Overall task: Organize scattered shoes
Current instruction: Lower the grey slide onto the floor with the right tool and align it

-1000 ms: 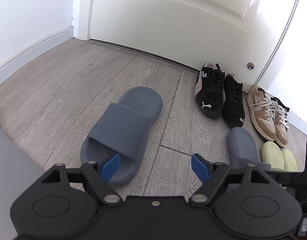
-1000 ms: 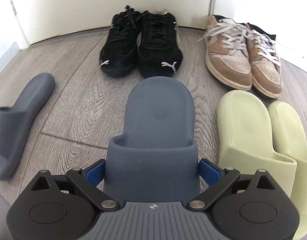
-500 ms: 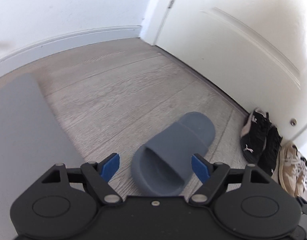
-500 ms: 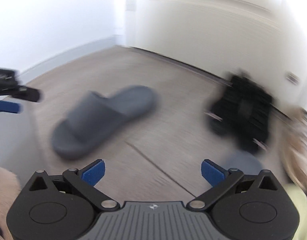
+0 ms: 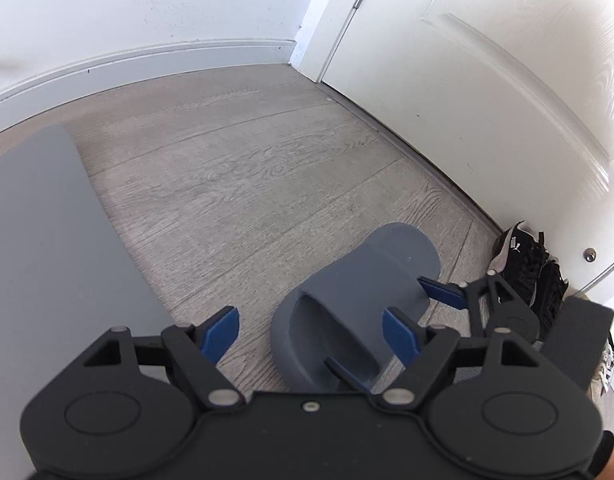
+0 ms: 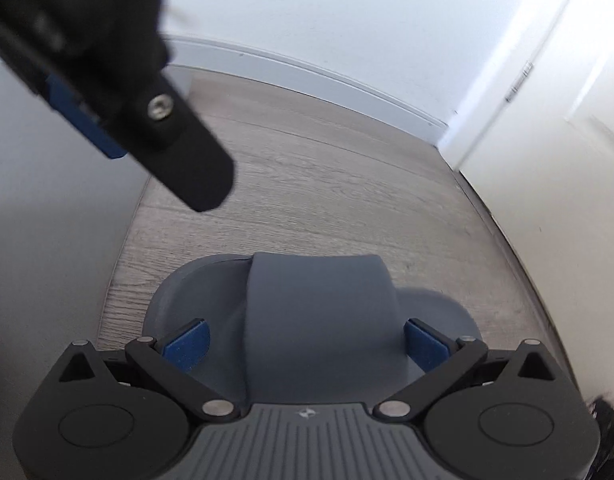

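Both right gripper [image 6: 305,340] pads straddle grey slide [image 6: 319,312]; open floor [image 6: 327,184] beyond

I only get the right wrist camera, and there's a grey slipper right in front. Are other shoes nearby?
Observer: Yes, black Puma sneakers stand against the white door.
Operator: Anything next to them?
Observer: A light sneaker with white laces, mostly cut off at the picture's edge.
Operator: Is the other gripper holding something?
Observer: No, the left gripper is open and empty.
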`<state>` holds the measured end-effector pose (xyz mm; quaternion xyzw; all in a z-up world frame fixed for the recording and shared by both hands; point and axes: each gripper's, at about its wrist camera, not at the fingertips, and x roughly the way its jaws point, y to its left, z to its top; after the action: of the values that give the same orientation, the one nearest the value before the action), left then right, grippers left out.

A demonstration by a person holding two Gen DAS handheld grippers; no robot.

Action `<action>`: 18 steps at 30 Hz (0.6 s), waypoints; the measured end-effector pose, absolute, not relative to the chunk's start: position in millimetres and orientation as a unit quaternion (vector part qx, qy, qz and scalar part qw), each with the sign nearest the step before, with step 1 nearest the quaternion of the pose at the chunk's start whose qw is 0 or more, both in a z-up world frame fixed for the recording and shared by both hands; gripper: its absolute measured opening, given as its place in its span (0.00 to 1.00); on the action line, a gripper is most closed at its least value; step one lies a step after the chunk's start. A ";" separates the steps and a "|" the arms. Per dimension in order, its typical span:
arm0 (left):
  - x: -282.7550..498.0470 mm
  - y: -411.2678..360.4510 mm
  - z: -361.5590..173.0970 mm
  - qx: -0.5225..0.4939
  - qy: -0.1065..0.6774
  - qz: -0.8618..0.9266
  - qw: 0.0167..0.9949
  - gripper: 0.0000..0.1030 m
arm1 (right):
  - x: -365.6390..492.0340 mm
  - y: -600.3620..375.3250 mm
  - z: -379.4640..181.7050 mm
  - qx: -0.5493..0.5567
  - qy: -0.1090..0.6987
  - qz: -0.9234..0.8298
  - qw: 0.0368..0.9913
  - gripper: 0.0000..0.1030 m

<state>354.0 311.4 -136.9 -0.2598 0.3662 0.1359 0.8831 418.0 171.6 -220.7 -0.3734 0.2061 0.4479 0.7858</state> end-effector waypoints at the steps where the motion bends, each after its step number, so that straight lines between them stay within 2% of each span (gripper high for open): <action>1: 354.1 312.3 -137.6 -0.262 0.367 0.136 0.882 0.77 | 416.9 172.4 -221.1 -0.373 0.202 0.447 0.788 0.98; 2: 354.2 313.2 -138.4 -0.264 0.368 0.136 0.881 0.77 | 417.9 172.0 -221.3 -0.365 0.207 0.444 0.792 0.96; 4: 354.3 314.2 -139.0 -0.266 0.368 0.137 0.880 0.77 | 419.5 167.8 -222.4 -0.351 0.207 0.420 0.811 0.78; 18: 354.6 310.1 -136.5 -0.247 0.372 0.129 0.885 0.77 | 403.1 99.3 -224.6 -0.327 0.231 0.353 0.846 0.77</action>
<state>354.6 310.1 -136.5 -0.2473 0.3716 0.1290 0.8855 403.1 99.3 -224.6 -0.3266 0.2306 0.3528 0.8460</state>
